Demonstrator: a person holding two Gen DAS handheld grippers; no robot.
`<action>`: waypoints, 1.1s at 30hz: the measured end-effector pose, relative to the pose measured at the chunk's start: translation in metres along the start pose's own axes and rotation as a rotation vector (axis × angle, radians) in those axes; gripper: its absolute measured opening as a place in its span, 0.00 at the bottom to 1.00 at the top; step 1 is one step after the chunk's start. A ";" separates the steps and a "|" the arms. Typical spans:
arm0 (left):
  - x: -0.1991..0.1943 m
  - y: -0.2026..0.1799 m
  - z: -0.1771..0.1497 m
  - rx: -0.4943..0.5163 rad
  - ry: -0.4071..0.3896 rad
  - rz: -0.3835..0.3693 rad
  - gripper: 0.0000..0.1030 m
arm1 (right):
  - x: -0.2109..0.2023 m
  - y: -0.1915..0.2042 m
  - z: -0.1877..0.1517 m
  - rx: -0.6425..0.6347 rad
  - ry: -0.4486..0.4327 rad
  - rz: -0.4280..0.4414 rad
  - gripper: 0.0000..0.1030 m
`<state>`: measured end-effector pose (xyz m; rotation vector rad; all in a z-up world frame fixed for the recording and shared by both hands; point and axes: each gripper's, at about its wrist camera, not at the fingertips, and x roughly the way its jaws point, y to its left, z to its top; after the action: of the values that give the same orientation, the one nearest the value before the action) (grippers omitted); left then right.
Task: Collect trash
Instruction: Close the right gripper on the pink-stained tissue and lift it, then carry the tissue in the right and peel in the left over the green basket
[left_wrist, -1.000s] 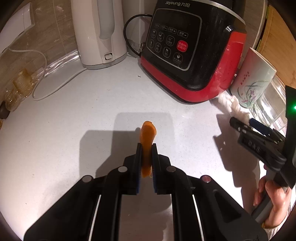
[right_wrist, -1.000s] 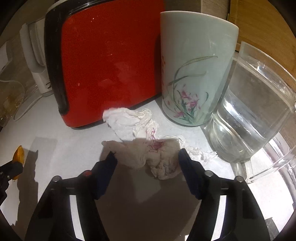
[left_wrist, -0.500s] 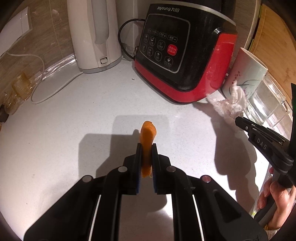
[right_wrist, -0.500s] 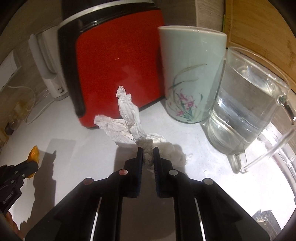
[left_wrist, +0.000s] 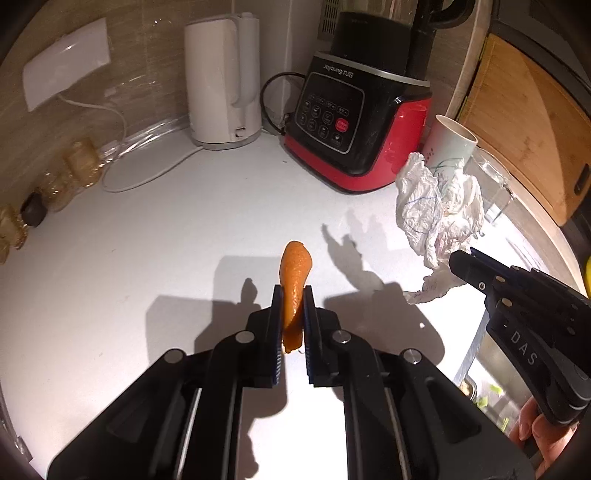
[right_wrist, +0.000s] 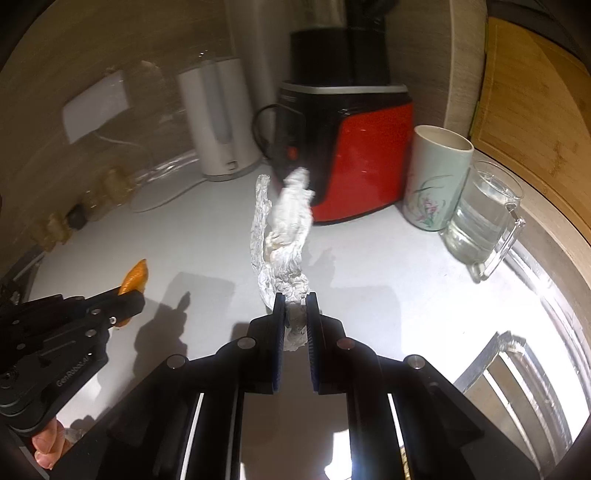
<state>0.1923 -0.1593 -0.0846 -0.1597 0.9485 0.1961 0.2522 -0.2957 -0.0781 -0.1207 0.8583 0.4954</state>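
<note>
Now both pieces of trash hang clear above the white bench (left_wrist: 147, 258). Left gripper (left_wrist: 293, 314) is clamped on a limp orange peel (left_wrist: 293, 269); right gripper (right_wrist: 295, 314) pinches the crumpled tissue (right_wrist: 286, 229) at its lower end: light, soft, likely to tear or slip.

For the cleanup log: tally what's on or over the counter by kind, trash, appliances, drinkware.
Trash: 2, orange peel, crumpled tissue
Appliances: 2, white kettle, red blender
Drinkware: 2, floral cup, glass pitcher
Total: 6
</note>
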 end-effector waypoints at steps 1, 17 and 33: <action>-0.007 0.004 -0.006 0.004 0.000 0.002 0.09 | -0.008 0.012 -0.004 -0.003 -0.002 0.007 0.12; -0.124 0.111 -0.152 0.092 0.035 -0.063 0.09 | -0.122 0.165 -0.145 0.029 0.021 0.029 0.12; -0.158 0.144 -0.311 0.267 0.171 -0.179 0.10 | -0.182 0.231 -0.303 0.180 0.117 -0.065 0.12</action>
<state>-0.1761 -0.1035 -0.1408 -0.0142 1.1146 -0.1115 -0.1651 -0.2494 -0.1182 -0.0128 1.0062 0.3507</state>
